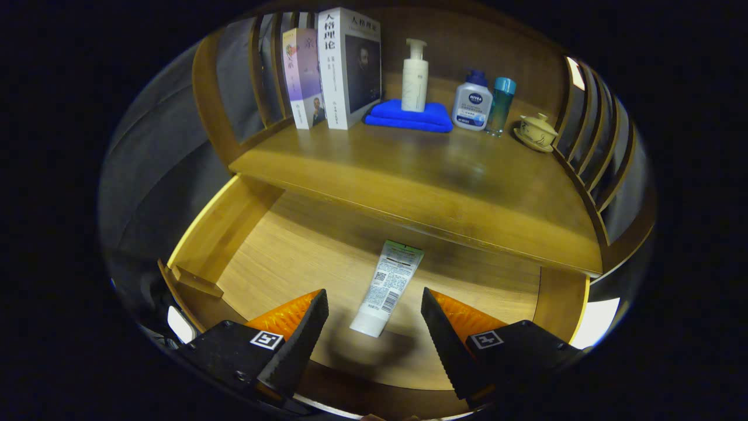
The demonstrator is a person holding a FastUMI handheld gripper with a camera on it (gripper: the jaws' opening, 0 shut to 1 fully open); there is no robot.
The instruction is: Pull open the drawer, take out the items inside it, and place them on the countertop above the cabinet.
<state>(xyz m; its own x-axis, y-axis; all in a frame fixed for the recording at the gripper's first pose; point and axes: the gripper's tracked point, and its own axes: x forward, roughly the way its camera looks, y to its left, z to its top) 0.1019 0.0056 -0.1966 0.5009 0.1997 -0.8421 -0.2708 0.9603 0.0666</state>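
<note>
We see our gripper (374, 318) with its two fingers spread wide, holding nothing, above the pulled-out drawer (234, 234). Between the fingers, and a little ahead of them, lies a white tube (388, 287) flat on the drawer's wooden floor. Its cap end points toward us and its green crimped end points away, under the countertop's front edge. The fingers do not touch the tube; whether they are above it or already at its level we cannot tell. On the drawer floor we see nothing else near the tube. To the left of the left finger a small wooden block (196, 280) sits against the drawer's side wall.

Beyond the tube, the countertop (421, 181) of the cabinet reaches over the back part of the drawer and covers it in shadow. The front part of the countertop is bare wood. Farther on, at its back, several things stand in a row. Left of the fingers' line two books (330, 70) stand upright, touching each other. Just beside them lies a folded blue cloth (409, 116), and a white pump bottle (415, 76) stands on it. To the right of the cloth stands a white bottle with a blue cap (471, 102), then a teal bottle (501, 105) just beside it, and farther right a small lidded cup (536, 133) on a saucer. Wooden slatted rails (590, 128) close the countertop on both sides.
</note>
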